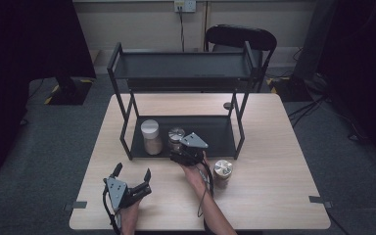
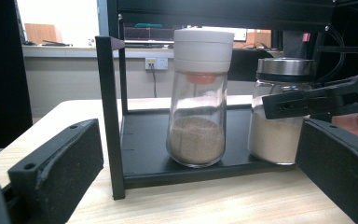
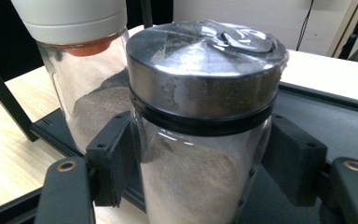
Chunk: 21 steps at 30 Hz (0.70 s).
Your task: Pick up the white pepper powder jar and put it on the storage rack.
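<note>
Near the front left corner of the table, the left gripper rests in the person's hand with its jaws spread wide and nothing between them, well short of the rack that stands toward the table's back edge. In the left gripper view its two black jaws frame the rack's front left post and the lower shelf behind it. On that shelf, close to its front left corner, stands a white-capped jar holding brown powder, upright and apart from either gripper. Just to its right, also at the shelf's front edge, stands the metal-lidded jar with pale powder inside, and the right gripper is clamped on it: in the right gripper view the pads press against the glass on both sides just below the lid, and the jar stands upright between them. The jar's base is hidden there, so whether it rests on the shelf cannot be told. Further right, off the rack and near its front right post, a third jar with a shiny lid stands on the table beside the person's right wrist.
</note>
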Motion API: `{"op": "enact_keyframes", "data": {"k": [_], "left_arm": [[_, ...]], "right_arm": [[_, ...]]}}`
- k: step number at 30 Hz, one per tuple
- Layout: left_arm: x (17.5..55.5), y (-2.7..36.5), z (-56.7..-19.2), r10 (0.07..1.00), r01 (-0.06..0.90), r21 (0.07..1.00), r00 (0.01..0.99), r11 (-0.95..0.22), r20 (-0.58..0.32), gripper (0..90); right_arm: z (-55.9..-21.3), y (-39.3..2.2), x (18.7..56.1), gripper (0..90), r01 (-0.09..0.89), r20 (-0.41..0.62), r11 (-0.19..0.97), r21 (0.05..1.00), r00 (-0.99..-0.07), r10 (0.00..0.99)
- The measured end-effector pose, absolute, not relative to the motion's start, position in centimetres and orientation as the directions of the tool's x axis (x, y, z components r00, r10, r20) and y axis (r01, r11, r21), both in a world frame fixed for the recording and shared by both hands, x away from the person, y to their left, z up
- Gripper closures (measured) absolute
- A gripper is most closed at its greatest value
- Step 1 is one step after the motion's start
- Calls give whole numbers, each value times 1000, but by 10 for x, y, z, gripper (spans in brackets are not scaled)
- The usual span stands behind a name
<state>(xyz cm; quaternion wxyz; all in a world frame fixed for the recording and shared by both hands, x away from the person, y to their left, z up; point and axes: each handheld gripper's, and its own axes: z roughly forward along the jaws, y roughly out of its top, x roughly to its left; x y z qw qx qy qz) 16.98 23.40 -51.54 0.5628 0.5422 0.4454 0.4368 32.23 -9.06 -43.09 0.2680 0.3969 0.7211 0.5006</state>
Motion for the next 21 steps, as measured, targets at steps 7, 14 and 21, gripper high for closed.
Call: {"op": "enact_keyframes", "data": {"k": [7, 14, 21], "left_arm": [[170, 235, -515, 974, -8, 999, 224, 32, -29, 2], [170, 235, -515, 974, -7, 999, 225, 32, -30, 2], [170, 235, -515, 974, -8, 999, 225, 34, -31, 2]], "right_arm": [[-432, -90, 328, 305, 315, 32, 167, 934, -540, 841], [-432, -90, 332, 305, 331, 51, 151, 931, -530, 847], [-431, -87, 336, 305, 330, 42, 158, 931, -525, 850]]}}
